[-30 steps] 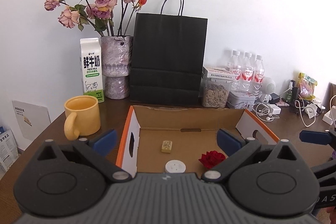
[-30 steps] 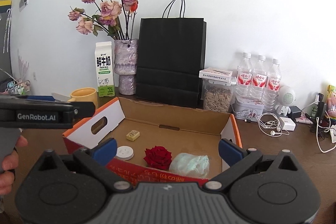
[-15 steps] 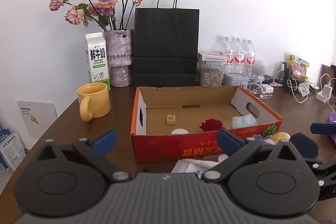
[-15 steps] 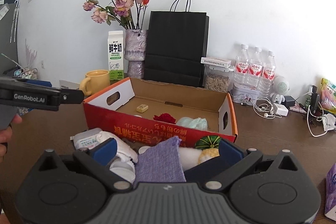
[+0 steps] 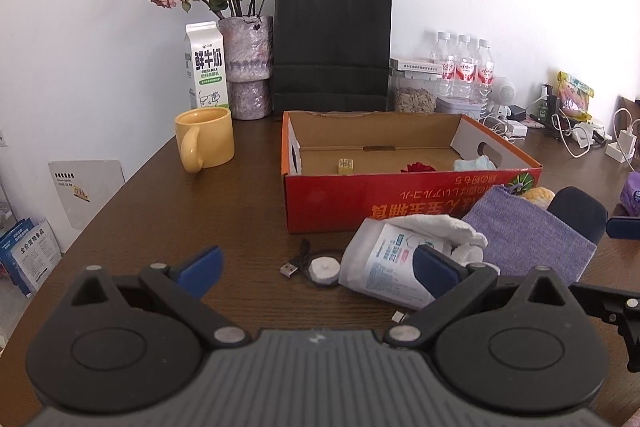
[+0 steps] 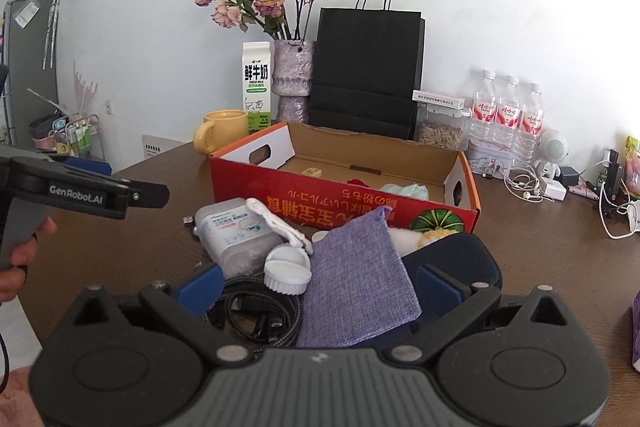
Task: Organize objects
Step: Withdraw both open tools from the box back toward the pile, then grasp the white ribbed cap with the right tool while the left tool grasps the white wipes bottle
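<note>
A red cardboard box (image 5: pixel 400 199) (image 6: pixel 360 199) stands on the brown table; a small yellow block (image 5: pixel 346 164), a red rose (image 5: pixel 418 167) and a pale blue cloth (image 5: pixel 476 163) lie inside. In front of it lies a pile: a white plastic container (image 5: pixel 380 267) (image 6: pixel 232 231), a white cloth (image 5: pixel 444 227), a purple cloth (image 5: pixel 528 231) (image 6: pixel 356 279), a dark case (image 6: pixel 460 259), a round white lid (image 6: pixel 286 269) and a black cable (image 6: pixel 256 315). My left gripper (image 5: pixel 316 267) is open, near the container. My right gripper (image 6: pixel 320 283) is open over the pile.
A yellow mug (image 5: pixel 206 139), a milk carton (image 5: pixel 206 67), a vase of dried roses (image 5: pixel 246 67) and a black paper bag (image 5: pixel 332 43) stand behind the box. Water bottles (image 5: pixel 462 67), a seed jar (image 5: pixel 414 95) and chargers with cables (image 5: pixel 576 135) crowd the back right.
Both grippers have pulled back from above the box toward the table's near side. The pile in front of the box has come into view.
</note>
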Demonstrator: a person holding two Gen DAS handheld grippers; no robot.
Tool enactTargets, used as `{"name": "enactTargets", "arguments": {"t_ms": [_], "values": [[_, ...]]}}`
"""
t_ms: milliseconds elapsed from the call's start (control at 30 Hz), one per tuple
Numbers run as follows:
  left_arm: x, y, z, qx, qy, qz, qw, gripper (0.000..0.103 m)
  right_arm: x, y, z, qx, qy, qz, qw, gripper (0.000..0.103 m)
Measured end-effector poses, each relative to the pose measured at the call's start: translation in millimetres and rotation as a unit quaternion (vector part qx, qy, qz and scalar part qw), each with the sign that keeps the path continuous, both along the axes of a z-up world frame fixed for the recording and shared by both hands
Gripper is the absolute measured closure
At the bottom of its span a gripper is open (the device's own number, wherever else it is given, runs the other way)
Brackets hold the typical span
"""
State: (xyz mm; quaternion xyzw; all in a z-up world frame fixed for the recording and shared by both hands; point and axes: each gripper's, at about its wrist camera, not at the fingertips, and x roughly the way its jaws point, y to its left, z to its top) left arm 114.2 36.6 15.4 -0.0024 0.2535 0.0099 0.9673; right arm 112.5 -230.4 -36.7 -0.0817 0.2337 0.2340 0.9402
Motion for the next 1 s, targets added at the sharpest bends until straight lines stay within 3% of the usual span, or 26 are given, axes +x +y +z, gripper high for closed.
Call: {"name": "enactTargets", "arguments": {"t_ms": [67,333,567,1000], "values": [[-1.1,2.2,-2.7,-0.001,0.004,0.003,1.0,0.0,1.1,3.1,-4.1,0.0,0.005,0.002,1.0,0.002],[0.2,7.6,-7.4,-0.01,0.011,0.008,0.9999,0.0,23.1,23.3,-19.3,-0.002,0.03,0.022,0.999,0.042],[1.9,8.6,-12.1,-0.015,0.018,0.009,0.9997,0.0,52.0,40.8,-32.9,-0.007,0.061,0.028,0.998,0.052],[7.1,10.1,-18.5,-0.02,0.027,0.01,0.9994,0.0,69.2,51.6,-41.4,-0.007,0.084,0.021,0.996,0.064]]}}
